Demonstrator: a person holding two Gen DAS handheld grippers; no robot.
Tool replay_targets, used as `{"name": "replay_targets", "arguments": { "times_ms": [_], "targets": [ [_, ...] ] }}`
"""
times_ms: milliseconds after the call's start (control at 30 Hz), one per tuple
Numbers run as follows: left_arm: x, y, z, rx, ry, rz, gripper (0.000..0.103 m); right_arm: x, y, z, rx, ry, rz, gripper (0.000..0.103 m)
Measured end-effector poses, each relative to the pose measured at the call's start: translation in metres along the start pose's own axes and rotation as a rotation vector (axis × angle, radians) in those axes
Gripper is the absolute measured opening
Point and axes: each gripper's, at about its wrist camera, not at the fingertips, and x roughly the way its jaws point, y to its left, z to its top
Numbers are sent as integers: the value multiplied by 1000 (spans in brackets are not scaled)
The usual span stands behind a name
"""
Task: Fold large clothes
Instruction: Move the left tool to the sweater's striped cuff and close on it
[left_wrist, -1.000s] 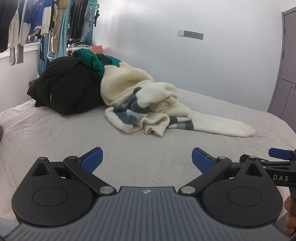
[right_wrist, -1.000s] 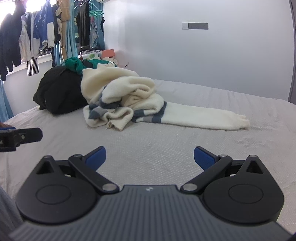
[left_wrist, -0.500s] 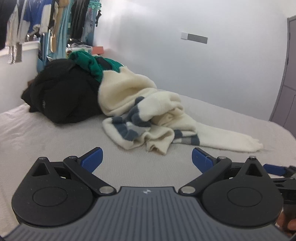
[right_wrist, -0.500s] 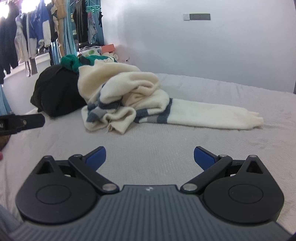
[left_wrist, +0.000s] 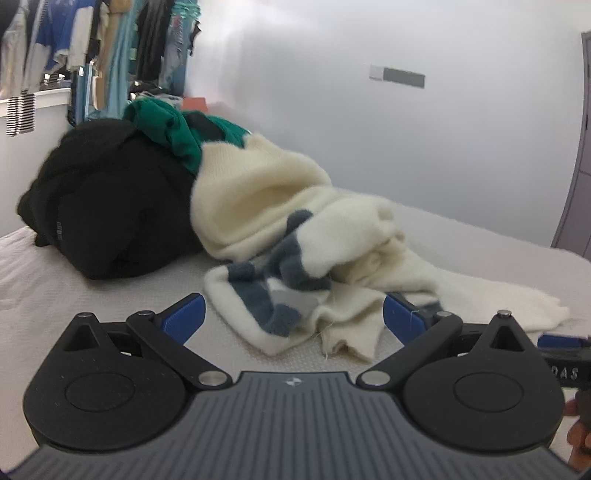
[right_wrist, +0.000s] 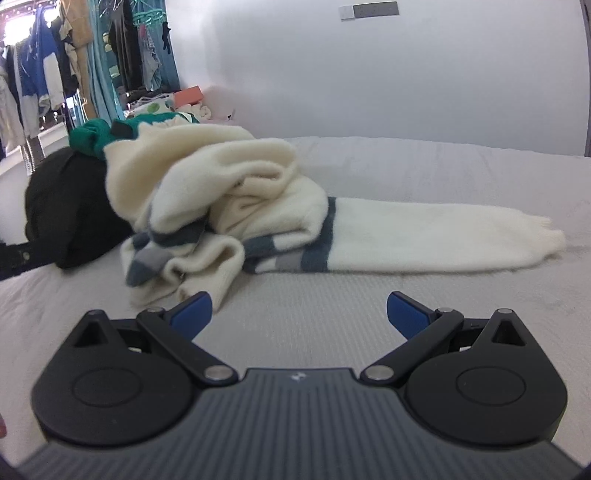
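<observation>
We hold both hand-held grippers, left (left_wrist: 293, 319) and right (right_wrist: 299, 314), spread and empty, low in frame before the cream sweater (right_wrist: 229, 199) crumpled mid-frame on the bed (right_wrist: 424, 162).

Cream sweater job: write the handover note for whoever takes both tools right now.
Left tool: open, empty, low over the bed, the sweater's crumpled hem just ahead.
Right tool: open, empty, facing bare bed near the sweater's edge.
Cream sweater: bunched in a heap, one sleeve lying out flat to the right. It leans on a black garment with a green garment on top.
Done: nothing folded or gripped.
Left: pull the sweater clear, spread it flat, fold it, then probably the others.
</observation>
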Motion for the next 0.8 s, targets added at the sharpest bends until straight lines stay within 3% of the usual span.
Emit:
{"name": "replay_targets", "arguments": {
  "times_ms": [200, 400, 567, 700, 800],
  "targets": [
    [61, 6, -17, 33, 69, 48, 103, 48, -5, 1, -9, 3, -10, 103],
    [116, 22, -27, -57, 150, 28, 102, 86, -11, 10, -30, -9, 11, 102],
    [138, 25, -34, -114, 158, -7, 102, 114, -21, 12, -7, -14, 62, 100],
    [154, 31, -39, -163, 160, -39, 99, 134, -26, 16, -9, -52, 45, 100],
    [166, 40, -39, -221, 139, -47, 99, 150, -28, 26, 18, -80, 94, 100]
  ]
}}
